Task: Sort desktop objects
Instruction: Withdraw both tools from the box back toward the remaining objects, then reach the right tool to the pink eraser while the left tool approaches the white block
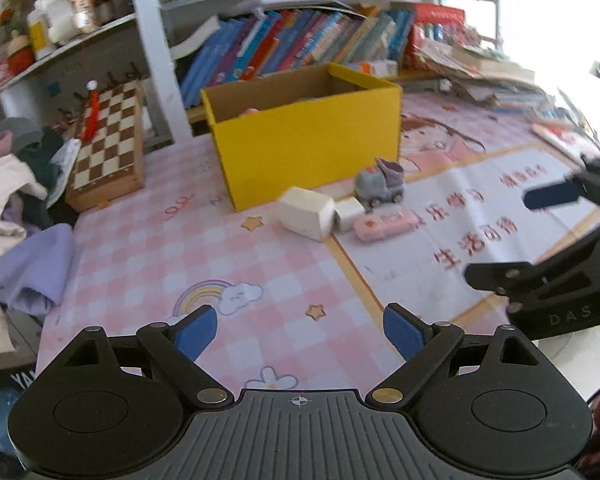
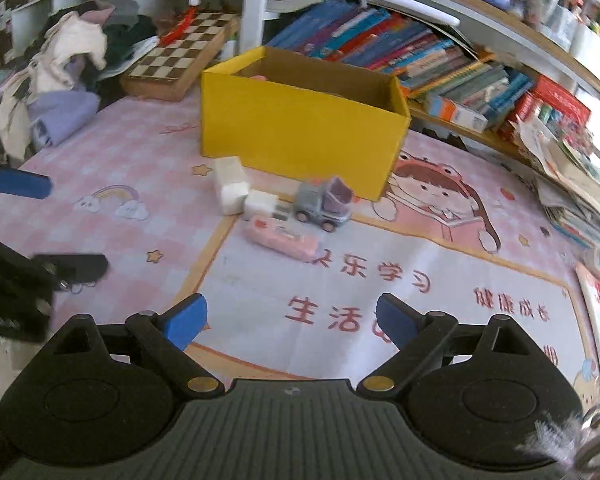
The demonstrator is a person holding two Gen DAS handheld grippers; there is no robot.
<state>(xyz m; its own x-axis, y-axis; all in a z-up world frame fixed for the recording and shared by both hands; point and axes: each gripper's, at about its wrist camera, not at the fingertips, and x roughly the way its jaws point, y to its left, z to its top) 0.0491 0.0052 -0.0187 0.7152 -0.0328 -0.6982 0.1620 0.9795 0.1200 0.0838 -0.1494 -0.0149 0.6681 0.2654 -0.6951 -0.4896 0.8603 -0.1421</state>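
A yellow cardboard box [image 1: 304, 140] [image 2: 300, 128] stands open-topped on the pink checked desk mat, something pink inside it. In front of it lie a large white block [image 1: 306, 212] [image 2: 230, 184], a small white block [image 1: 349, 214] [image 2: 260, 202], a grey and purple toy truck [image 1: 380, 186] [image 2: 324, 202] and a pink flat case [image 1: 384, 222] [image 2: 282, 238]. My left gripper [image 1: 300, 330] hovers open over the mat, well short of these things, nothing between its blue pads. My right gripper [image 2: 290, 320] is open too, empty, nearer the pink case; its side shows in the left wrist view [image 1: 540, 232].
A wooden chessboard [image 1: 108, 152] [image 2: 180, 60] lies left of the box, with a pile of clothes [image 1: 16, 216] [image 2: 64, 80] beyond it. Rows of books [image 1: 300, 40] [image 2: 420, 60] fill the shelf behind. Stacked papers [image 2: 572, 176] crowd the right edge.
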